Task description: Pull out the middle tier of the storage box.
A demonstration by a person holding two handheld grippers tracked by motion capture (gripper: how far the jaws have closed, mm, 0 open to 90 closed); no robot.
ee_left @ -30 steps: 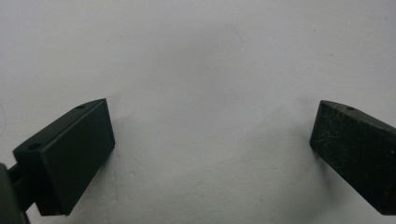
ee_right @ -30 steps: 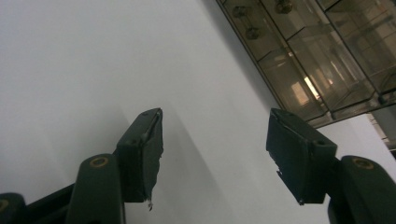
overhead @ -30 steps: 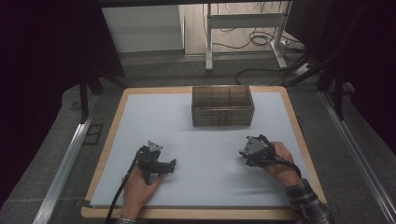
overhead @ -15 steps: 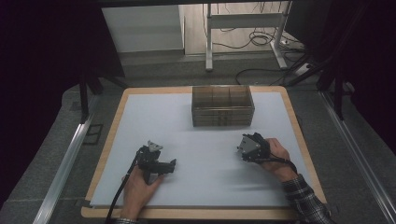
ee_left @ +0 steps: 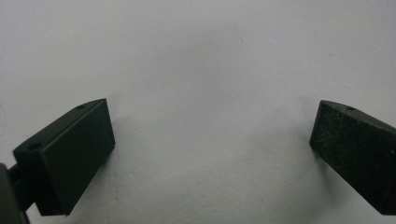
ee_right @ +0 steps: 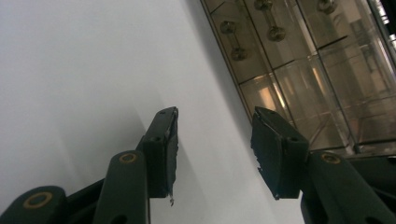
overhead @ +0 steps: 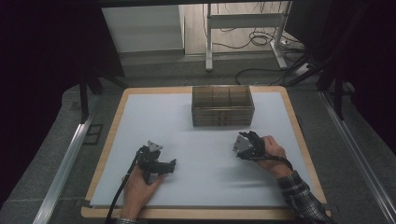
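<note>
Right claw [overhead: 241,145] in right hand [overhead: 271,151], low over white surface [overhead: 187,121], near box. Jaws partly open, just been closing, nothing between them. Left claw [overhead: 164,164] in left hand [overhead: 140,184], resting on surface, well apart from box. Jaws wide, nothing between them.

Clear brown box [overhead: 222,105] sits at far middle of surface.

Right gripper view shows box [ee_right: 308,60] close up: small compartments, little metal bits inside. High view too far to tell these. Left gripper view shows bare surface [ee_left: 196,70] between jaws.
</note>
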